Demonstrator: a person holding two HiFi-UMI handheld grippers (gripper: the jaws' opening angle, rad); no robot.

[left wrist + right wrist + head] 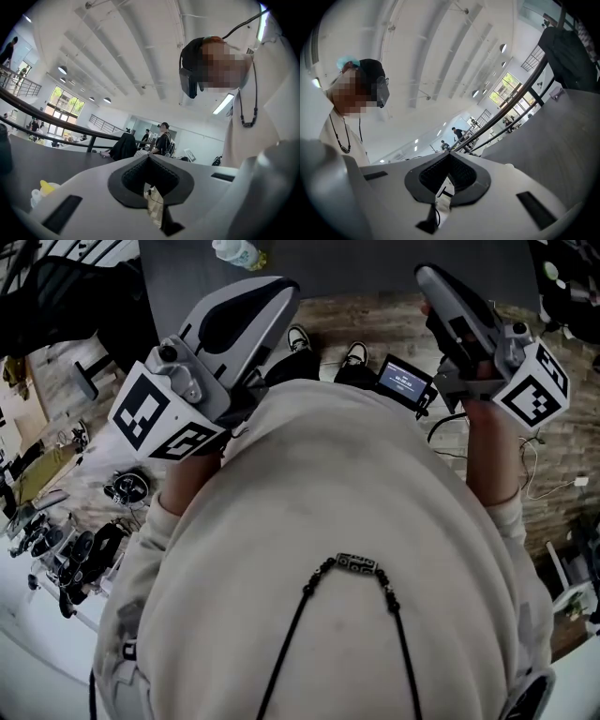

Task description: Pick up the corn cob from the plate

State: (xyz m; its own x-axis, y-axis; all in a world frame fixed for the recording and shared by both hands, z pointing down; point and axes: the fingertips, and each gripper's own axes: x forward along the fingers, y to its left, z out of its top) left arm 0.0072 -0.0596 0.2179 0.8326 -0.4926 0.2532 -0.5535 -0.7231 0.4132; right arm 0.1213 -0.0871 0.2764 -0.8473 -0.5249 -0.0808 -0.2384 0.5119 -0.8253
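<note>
The pale grey left gripper (279,289) and right gripper (427,277) have black pads (126,187) and black-and-white square-marker cubes (159,418). A cream sweatshirt (347,521) fills the centre. Brown wood-grain floor (375,324) and dark grey worktop (356,263) cross the frame's top.

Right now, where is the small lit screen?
In the head view the small lit screen sits right of centre, just right of a black shoe and just left of the right gripper.
</note>
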